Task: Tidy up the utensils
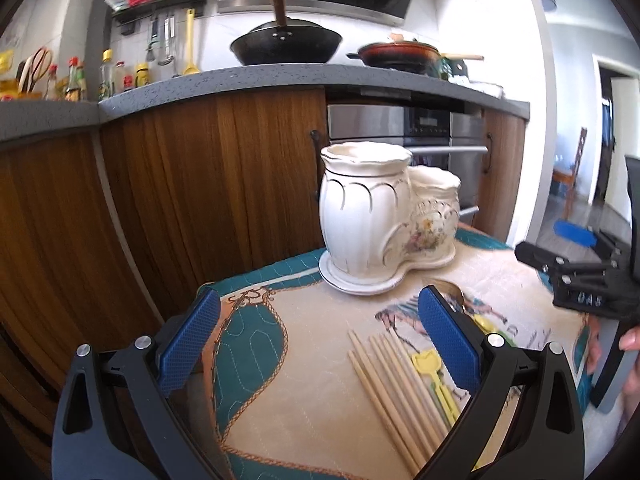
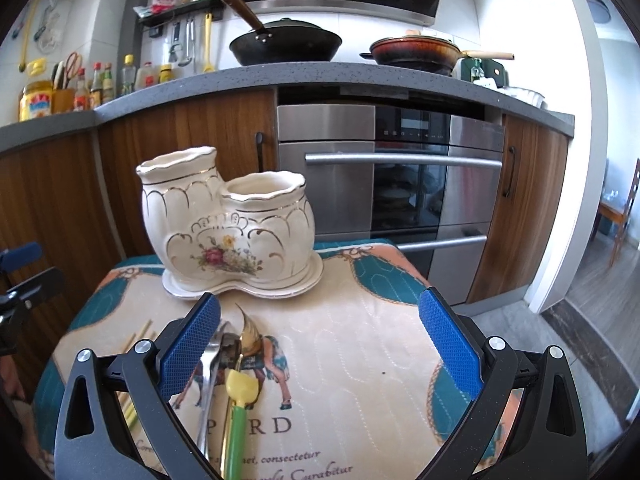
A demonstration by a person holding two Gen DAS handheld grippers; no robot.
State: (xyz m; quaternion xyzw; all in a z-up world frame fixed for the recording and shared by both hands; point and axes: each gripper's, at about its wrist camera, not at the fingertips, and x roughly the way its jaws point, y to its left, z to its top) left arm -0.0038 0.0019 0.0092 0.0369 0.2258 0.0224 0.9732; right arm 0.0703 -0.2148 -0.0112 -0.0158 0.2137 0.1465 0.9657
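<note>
My right gripper [image 2: 319,344] is spread wide and holds nothing; the spoons [image 2: 224,364] lie just by its left finger, handles pointing back toward me. My left gripper [image 1: 320,344] is also spread and empty, with the chopsticks [image 1: 394,392] beside its right finger. The ceramic holder [image 2: 228,224] stands empty beyond both, on the cloth [image 2: 360,360].

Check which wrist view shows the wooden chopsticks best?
Left wrist view. The chopsticks lie there in the open as a fanned bundle on the cloth, between the open left gripper fingers. The right wrist view catches only a few thin tips at left, mostly hidden behind the right gripper's finger.
</note>
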